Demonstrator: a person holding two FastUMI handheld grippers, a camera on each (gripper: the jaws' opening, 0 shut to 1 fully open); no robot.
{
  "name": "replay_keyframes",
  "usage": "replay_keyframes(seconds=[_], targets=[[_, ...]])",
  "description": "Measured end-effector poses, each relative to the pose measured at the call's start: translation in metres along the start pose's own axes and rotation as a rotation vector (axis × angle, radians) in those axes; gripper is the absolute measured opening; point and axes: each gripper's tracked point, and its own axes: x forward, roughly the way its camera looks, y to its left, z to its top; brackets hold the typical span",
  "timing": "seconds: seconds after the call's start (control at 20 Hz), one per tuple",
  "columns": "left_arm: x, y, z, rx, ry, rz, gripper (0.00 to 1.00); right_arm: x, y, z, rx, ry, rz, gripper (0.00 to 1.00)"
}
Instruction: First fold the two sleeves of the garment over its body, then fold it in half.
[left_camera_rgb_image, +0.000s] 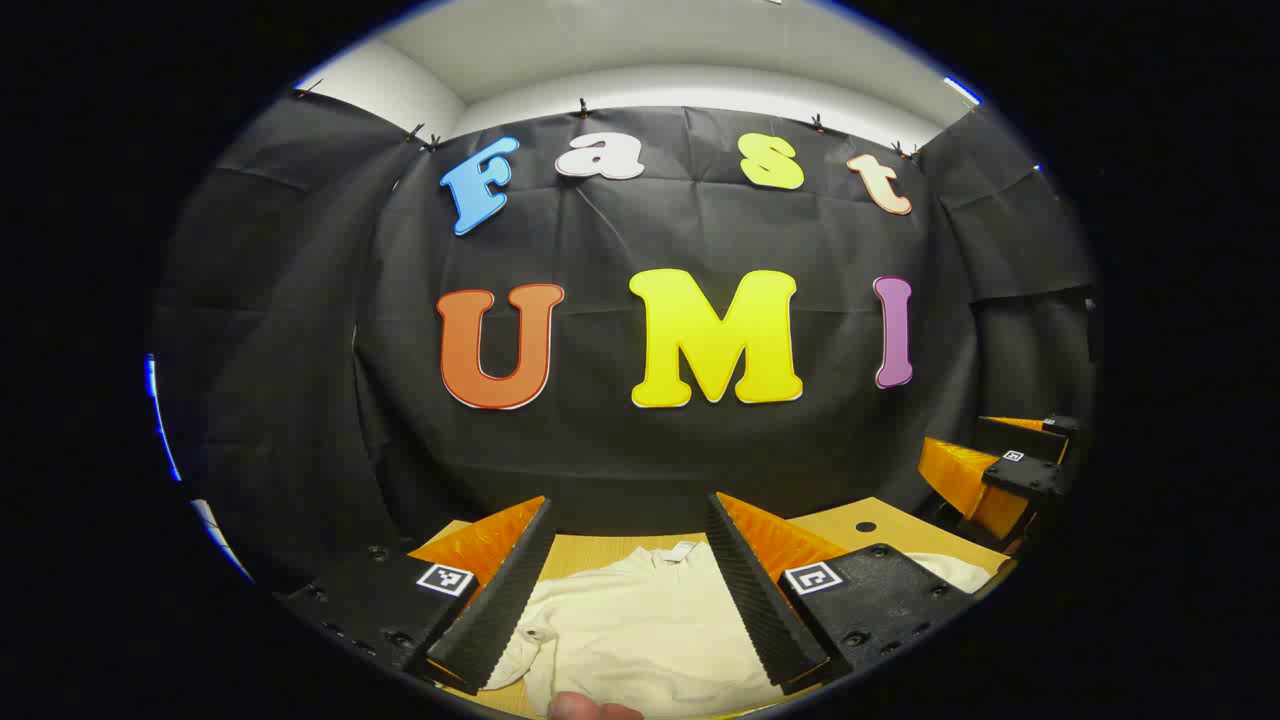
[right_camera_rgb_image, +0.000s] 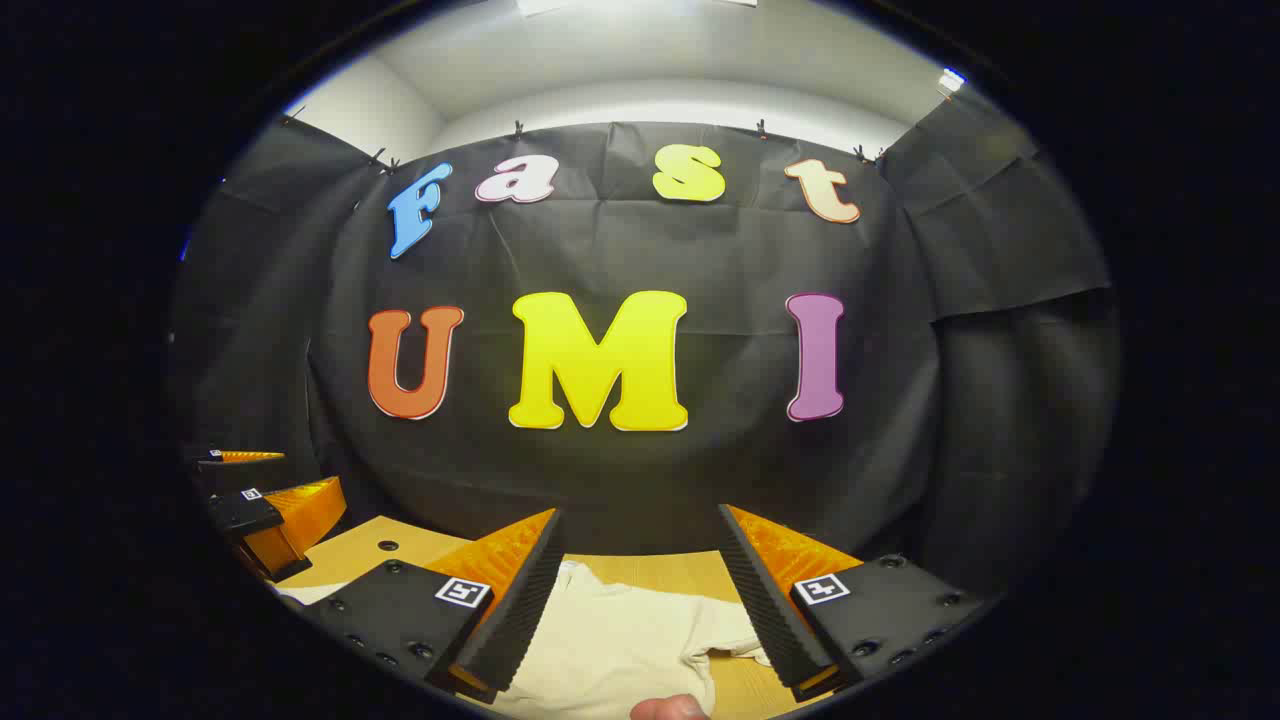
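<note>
Cream cloth, the garment (left_camera_rgb_image: 640, 630), lies flat on the wooden table (left_camera_rgb_image: 880, 530) below both of my grippers. My left gripper (left_camera_rgb_image: 630, 590) hangs above it with fingers spread wide, gripping nothing; in its view the right gripper shows farther off at the right edge. My right gripper (right_camera_rgb_image: 640, 600) is likewise spread and empty over the garment, near a sleeve (right_camera_rgb_image: 725, 640).
</note>
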Motion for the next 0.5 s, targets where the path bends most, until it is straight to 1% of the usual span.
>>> replay_keyframes(seconds=[0.15,0.3,0.5], targets=[[0.002,-0.004,0.000,-0.019,0.010,-0.006,0.97,0.001,-0.002,0.006,-0.003,-0.012,0.006,0.94],[0.002,-0.004,0.004,-0.008,0.002,-0.006,0.96,0.000,-0.001,0.012,-0.006,-0.036,0.020,0.94],[0.002,-0.003,0.006,-0.007,-0.004,0.001,0.96,0.001,-0.001,0.008,0.000,-0.018,0.021,0.94]])
